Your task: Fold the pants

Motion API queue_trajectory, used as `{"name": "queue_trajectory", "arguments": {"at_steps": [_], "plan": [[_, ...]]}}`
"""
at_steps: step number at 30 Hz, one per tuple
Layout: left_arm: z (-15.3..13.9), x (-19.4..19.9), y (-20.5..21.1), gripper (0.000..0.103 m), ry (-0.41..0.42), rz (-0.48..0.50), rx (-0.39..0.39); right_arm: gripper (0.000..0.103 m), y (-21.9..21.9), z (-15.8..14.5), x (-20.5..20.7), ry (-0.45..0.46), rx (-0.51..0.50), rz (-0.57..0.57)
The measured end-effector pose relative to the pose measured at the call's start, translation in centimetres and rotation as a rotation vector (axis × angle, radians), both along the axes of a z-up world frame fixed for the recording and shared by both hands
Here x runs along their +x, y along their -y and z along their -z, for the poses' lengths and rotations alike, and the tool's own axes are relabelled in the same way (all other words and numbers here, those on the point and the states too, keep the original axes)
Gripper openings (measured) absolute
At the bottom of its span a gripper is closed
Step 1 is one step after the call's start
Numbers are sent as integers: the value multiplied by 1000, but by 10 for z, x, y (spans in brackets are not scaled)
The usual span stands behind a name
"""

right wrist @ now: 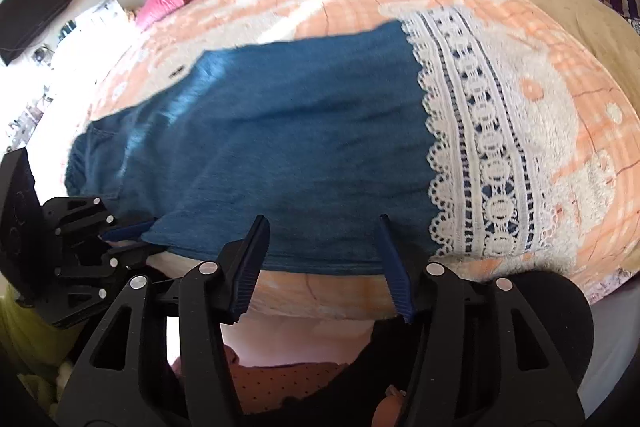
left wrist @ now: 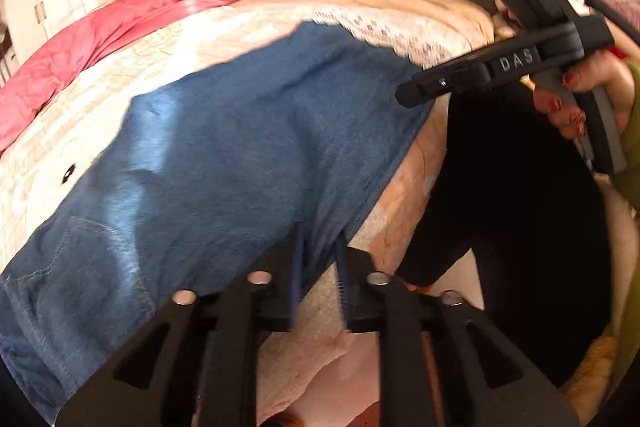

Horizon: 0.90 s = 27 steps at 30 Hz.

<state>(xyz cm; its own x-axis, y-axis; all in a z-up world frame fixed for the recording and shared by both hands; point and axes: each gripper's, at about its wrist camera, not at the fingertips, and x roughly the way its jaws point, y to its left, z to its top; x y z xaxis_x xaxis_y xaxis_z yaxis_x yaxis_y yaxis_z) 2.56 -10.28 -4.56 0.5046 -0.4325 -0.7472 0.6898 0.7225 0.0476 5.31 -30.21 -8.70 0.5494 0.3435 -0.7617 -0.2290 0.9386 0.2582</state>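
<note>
The pants (right wrist: 272, 147) are laid flat across the bed (right wrist: 560, 131), already doubled over by the look of it. The long axis runs left to right in the right wrist view, with the waist and pocket end off to the left and the white lace hem (right wrist: 480, 147) on the right.

The thing the next move hangs on is probably this: the near long edge of the pants sits right at both claws, and everything else of the fabric stretches away toward the far side of the bed.

The right claw (right wrist: 320, 263) is parked at that near edge around mid-length, jaws spread wide, nothing pinched; the edge is just seen between the pads.

The left claw (left wrist: 320, 283) is set at the same edge closer to the waist end. Its jaws are only slightly parted, with the hem just at or between the tips. A real grip can't be made out, so it's read as let go.

Each claw is about equally near its own stretch of edge, so the next fold would likely be taken across the long axis.
</note>
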Motion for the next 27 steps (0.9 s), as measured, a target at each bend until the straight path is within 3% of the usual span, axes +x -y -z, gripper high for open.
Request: {"name": "queue_trajectory", "arguments": {"at_steps": [4, 9, 13, 15, 17, 18, 19, 21, 25, 27], "plan": [[-22, -10, -36, 41, 1, -96, -101, 49, -16, -10, -2, 43, 12, -48], [-47, -15, -112, 51, 32, -394, -178, 51, -39, -7, 6, 47, -16, -93], [-49, -9, -176, 56, 77, -779, -81, 55, -41, 1, 10, 23, -33, -76], [-46, -2, -192, 60, 68, -894, -56, 58, -43, 4, 12, 12, -37, -58], [-38, 8, -197, 63, 19, -906, -82, 59, -43, 5, 12, 7, -37, -53], [-32, 13, -195, 59, -10, -878, -102, 62, -42, 6, 13, 6, -35, -51], [-28, 17, -192, 35, -27, -846, -125, 63, -40, 7, 12, 4, -35, -51], [-22, 25, -187, 34, -30, -850, -113, 65, -37, 9, 11, -6, -44, -44], [-35, 26, -199, 32, 42, -897, -92, 66, -32, 11, 10, -26, -55, -44], [-38, 32, -211, 32, 41, -926, -88, 66, -31, 14, 10, -35, -56, -44]]}}
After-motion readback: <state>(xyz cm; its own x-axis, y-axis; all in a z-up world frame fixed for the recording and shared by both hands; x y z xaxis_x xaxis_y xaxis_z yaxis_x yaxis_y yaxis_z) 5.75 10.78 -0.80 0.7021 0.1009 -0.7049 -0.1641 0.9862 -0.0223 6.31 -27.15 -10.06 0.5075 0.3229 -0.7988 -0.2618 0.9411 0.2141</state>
